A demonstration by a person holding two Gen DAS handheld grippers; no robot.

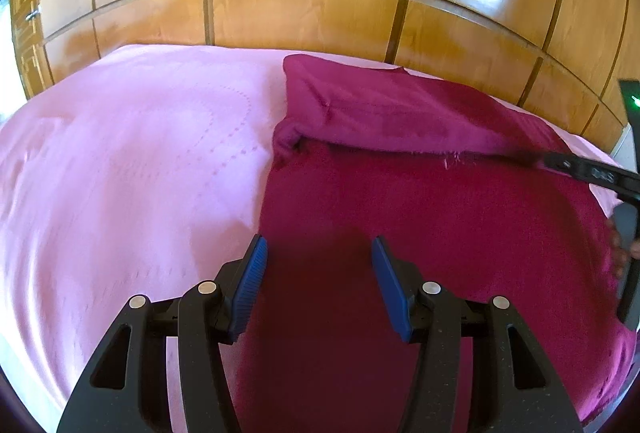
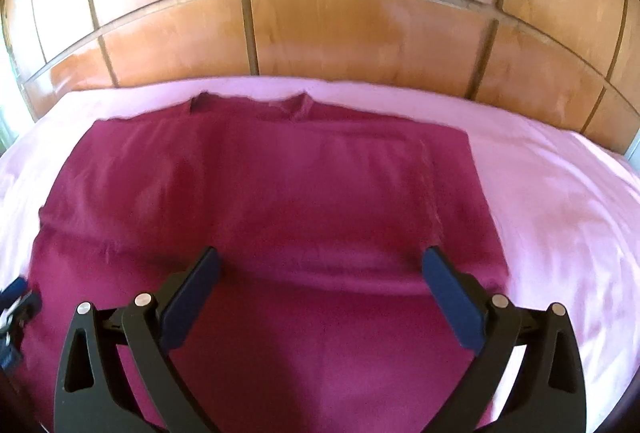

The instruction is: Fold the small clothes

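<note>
Garment (image 2: 272, 193): we count one, magenta, lying centre frame on one pink sheet (image 2: 560, 201), its top part apparently folded over. Two grippers: left gripper (image 1: 318, 273) half open, empty; right gripper (image 2: 320, 285) fully spread, empty.

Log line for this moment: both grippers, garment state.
left gripper: open, empty | right gripper: open, empty | maroon garment: partly folded on pink sheet | phase: between folds
</note>
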